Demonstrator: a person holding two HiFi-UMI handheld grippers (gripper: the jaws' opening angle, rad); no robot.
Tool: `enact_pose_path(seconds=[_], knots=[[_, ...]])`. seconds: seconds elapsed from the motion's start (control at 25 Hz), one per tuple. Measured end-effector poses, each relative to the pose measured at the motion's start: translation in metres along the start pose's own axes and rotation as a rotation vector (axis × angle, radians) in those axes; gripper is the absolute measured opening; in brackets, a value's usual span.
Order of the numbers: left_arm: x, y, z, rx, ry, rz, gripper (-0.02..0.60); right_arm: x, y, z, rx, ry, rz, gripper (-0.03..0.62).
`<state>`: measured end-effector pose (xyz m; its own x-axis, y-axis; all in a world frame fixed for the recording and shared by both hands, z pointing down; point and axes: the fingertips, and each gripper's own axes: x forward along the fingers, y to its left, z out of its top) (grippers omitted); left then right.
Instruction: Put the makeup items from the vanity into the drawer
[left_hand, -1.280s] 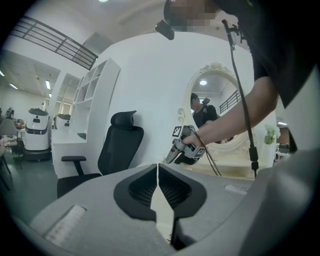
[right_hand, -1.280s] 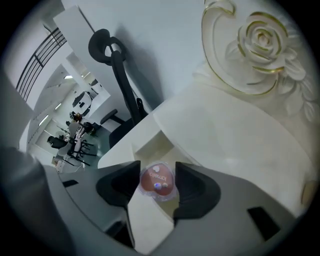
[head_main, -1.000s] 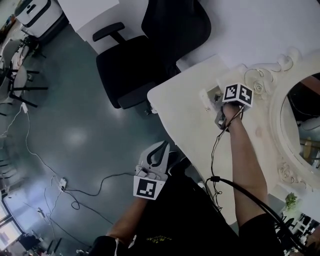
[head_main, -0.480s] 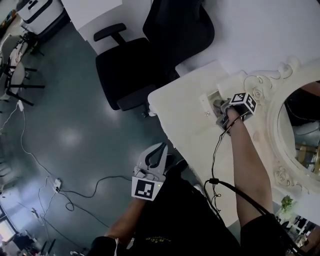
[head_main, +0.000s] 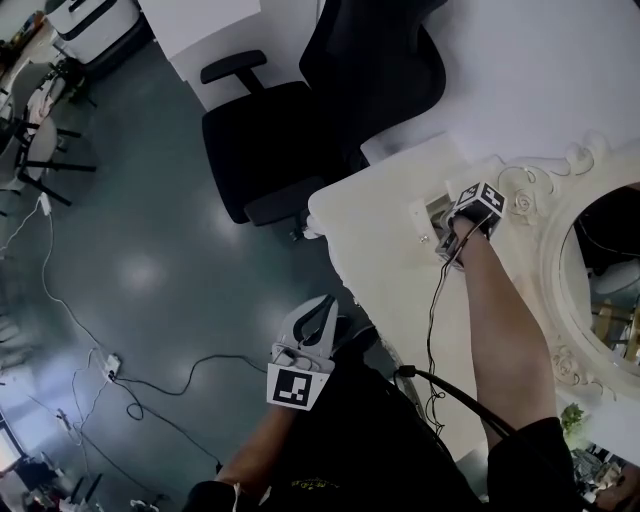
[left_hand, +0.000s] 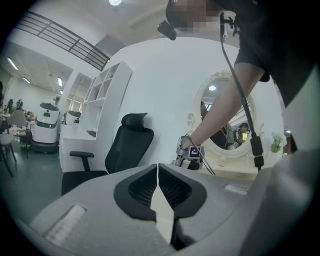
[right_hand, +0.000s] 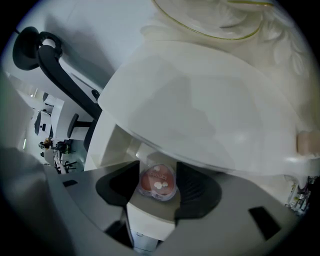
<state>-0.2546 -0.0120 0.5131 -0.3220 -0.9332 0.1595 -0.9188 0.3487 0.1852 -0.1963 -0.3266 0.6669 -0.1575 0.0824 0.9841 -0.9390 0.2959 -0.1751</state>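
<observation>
My right gripper (right_hand: 159, 176) holds a round pink compact (right_hand: 158, 183) between its pads, over the small open drawer (right_hand: 117, 147) under the cream vanity top (right_hand: 200, 110). Its jaws are opening slightly, but the compact still spans the gap and touches both pads. In the head view the right gripper (head_main: 444, 228) sits at the drawer (head_main: 432, 212) at the vanity's back left, beside the mirror frame (head_main: 545, 215). My left gripper (head_main: 323, 310) hangs shut and empty off the vanity's front, over the floor. In the left gripper view its jaws (left_hand: 158, 182) meet in a line.
A black office chair (head_main: 300, 120) stands just left of the vanity. Cables (head_main: 150, 385) trail across the grey floor. An ornate oval mirror (head_main: 610, 260) rises at the right. A black cable (head_main: 435, 310) runs along my right forearm.
The right gripper's marker cube has tilted and dipped toward the drawer opening, still with the compact. The left gripper has stayed where it was. The head view has shifted slightly.
</observation>
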Motion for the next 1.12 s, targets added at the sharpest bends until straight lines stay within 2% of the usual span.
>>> enact_pose_path(seconds=[0.24,0.44,0.68,0.84,0.96,1.12], knots=[[-0.005,0.002,0.002,0.002,-0.003,-0.007,0.023,-0.009,0.006,0.001,-0.012,-0.071,0.038,0.233],[0.005,-0.016,0.012,0.049,-0.014,-0.075,0.023,-0.033,0.011,0.003,-0.039,-0.148,0.122,0.235],[0.017,-0.050,0.023,0.113,-0.014,-0.169,0.023,-0.052,0.009,0.005,-0.025,-0.173,0.238,0.236],[0.022,-0.073,0.028,0.138,-0.023,-0.206,0.023,-0.036,0.000,0.002,-0.040,-0.152,0.207,0.238],[0.018,-0.077,0.025,0.123,-0.022,-0.192,0.023,-0.026,-0.001,0.003,-0.062,-0.133,0.179,0.238],[0.009,-0.070,0.016,0.099,-0.006,-0.159,0.023,-0.029,0.005,0.004,-0.076,-0.148,0.203,0.228]])
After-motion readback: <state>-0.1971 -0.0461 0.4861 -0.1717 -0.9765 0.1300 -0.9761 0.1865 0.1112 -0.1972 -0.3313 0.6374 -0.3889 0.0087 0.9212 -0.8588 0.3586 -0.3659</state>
